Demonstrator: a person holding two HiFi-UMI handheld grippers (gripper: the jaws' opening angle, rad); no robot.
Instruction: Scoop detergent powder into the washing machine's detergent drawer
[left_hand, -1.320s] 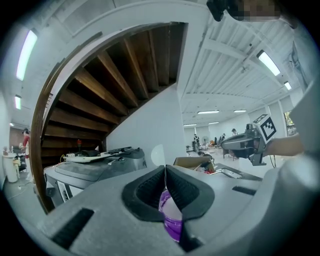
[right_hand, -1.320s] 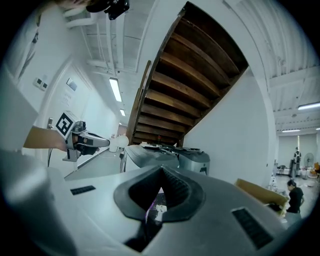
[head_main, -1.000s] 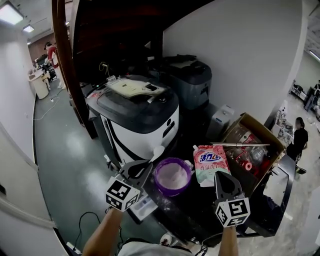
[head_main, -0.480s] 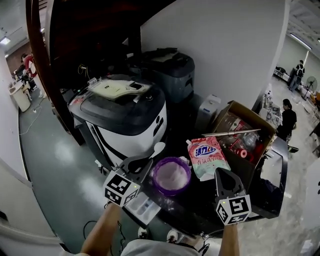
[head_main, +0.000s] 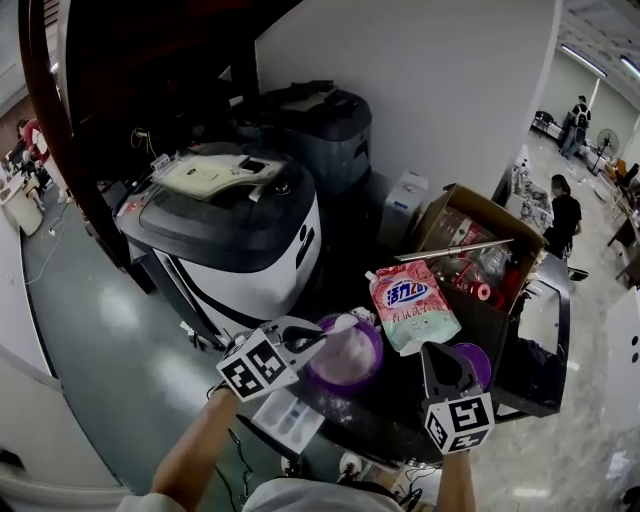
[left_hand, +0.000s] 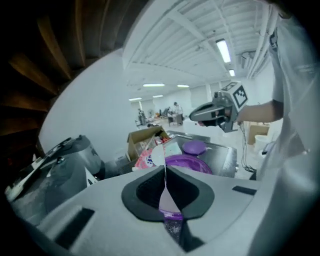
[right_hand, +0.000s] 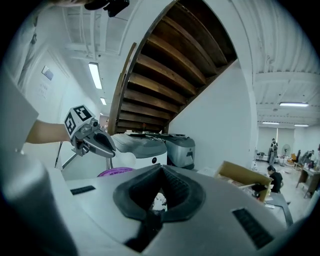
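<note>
Purple bowl (head_main: 350, 362) with pale powder inside is seated on the dark tabletop (head_main: 400, 420), lower centre of the head view. White scoop (head_main: 340, 324) is gripped by its handle in the left gripper (head_main: 306, 338), fingers closed tight on it. The scoop head is held over the bowl's upper rim. Right gripper (head_main: 445, 352) is held at lower right, fingers pressed together, nothing held. Pink detergent pouch (head_main: 410, 305) is laid just right of the bowl. Purple lid (head_main: 478, 362) is partly hidden behind the right gripper. White compartmented tray (head_main: 285, 420) is seen below the left gripper. Washing machine (head_main: 225, 235) is placed upper left, cardboard box (head_main: 480, 245) upper right.
</note>
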